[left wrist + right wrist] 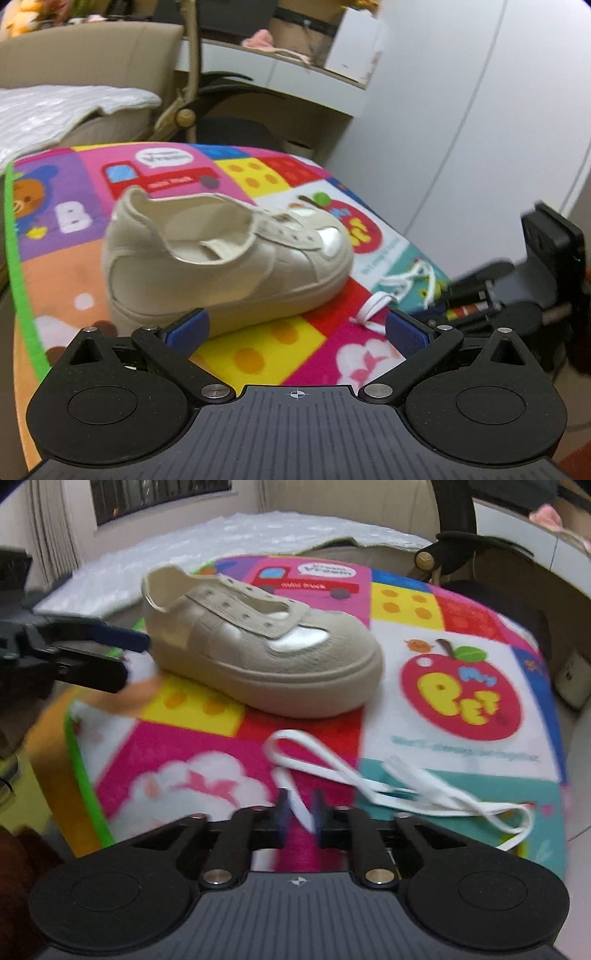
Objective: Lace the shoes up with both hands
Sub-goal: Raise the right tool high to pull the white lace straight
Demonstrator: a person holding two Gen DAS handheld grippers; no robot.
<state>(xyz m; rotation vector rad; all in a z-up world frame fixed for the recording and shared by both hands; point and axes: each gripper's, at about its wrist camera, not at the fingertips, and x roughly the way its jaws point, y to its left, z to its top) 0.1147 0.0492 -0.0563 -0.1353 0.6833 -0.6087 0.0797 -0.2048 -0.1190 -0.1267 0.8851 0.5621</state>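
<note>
Narrowed right gripper (298, 818) straddling lace (373, 781) end, not clamped. Limp, slippery; best pinched at stiff tip. Left gripper (295, 328) spread wide at six o'clock of shoe (225, 258), light, eyelets bare, on mat (258, 354).

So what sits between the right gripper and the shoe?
In the right wrist view, the white lace and bare play mat lie between the right gripper and the shoe.
</note>
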